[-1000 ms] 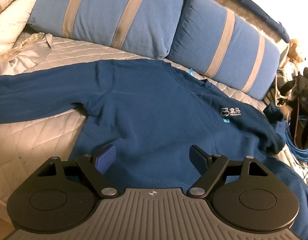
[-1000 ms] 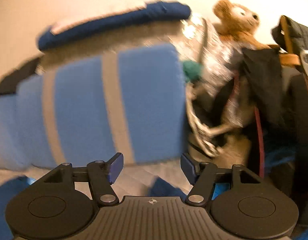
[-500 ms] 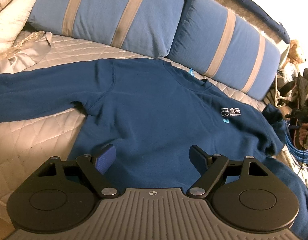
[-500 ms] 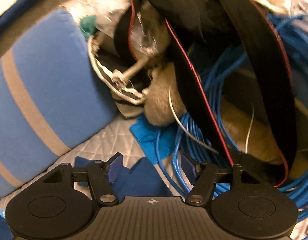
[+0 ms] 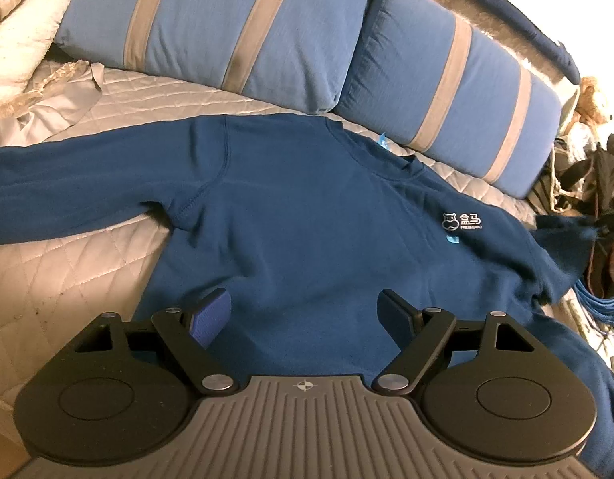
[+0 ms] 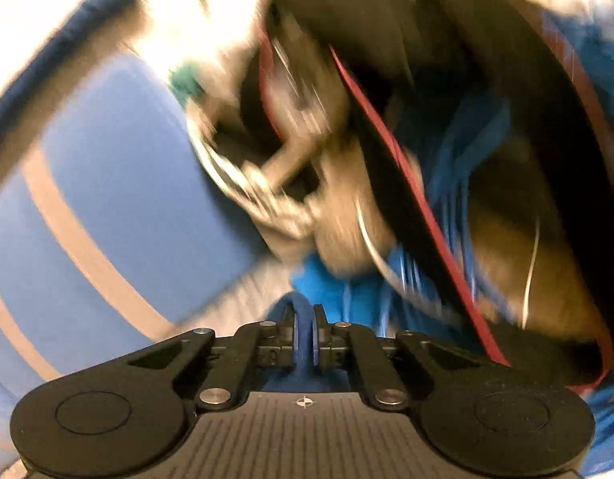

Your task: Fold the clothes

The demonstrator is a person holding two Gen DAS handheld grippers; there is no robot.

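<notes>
Gripping a fold of dark blue cloth, the right tongs [image 6: 305,333] have just closed; it looks like the sweatshirt's [image 5: 307,219] sleeve end. The sweatshirt lies flat on the bed [image 5: 59,271], below the left tongs [image 5: 305,315], which gape wide and empty. Blue cables [image 6: 446,215] crowd the sleeve: lifting could snag one, or the thin pinch may slip.
</notes>
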